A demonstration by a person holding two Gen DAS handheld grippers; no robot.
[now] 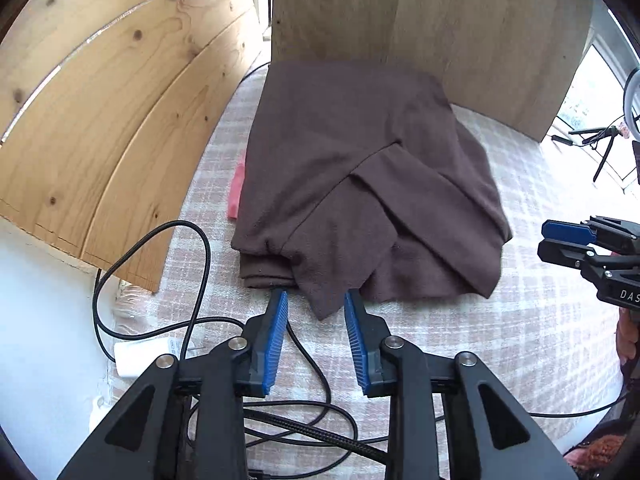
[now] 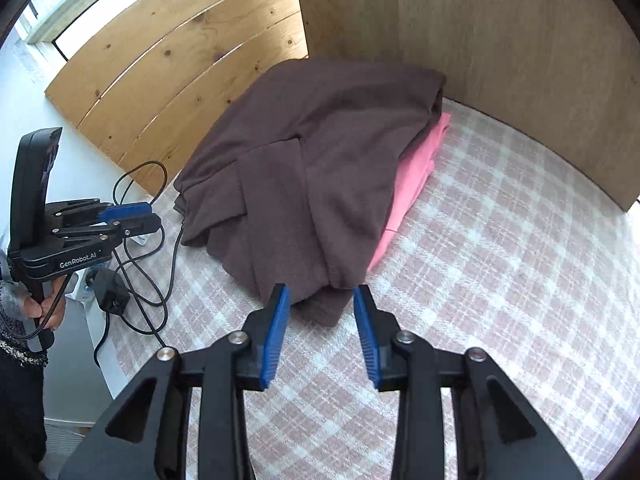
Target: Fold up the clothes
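Observation:
A folded dark brown garment [image 1: 360,184] lies on the checked cloth, on top of a folded pink garment [image 2: 416,176] whose edge shows in both views [image 1: 237,192]. My left gripper [image 1: 316,300] is open, its blue fingertips at the brown garment's near edge, either side of a hanging corner. My right gripper [image 2: 322,294] is open, its tips at the near corner of the brown garment [image 2: 304,168]. Each gripper also shows from the side in the other view, the right one [image 1: 560,236] and the left one [image 2: 136,216].
Pink-and-white checked cloth [image 2: 500,264] covers the surface. Wooden slat boards [image 1: 100,120] stand at the left and a plain wooden panel [image 1: 460,28] behind. Black cables [image 1: 200,320] and a white charger [image 1: 144,356] lie at the near left. A tripod [image 1: 604,144] stands far right.

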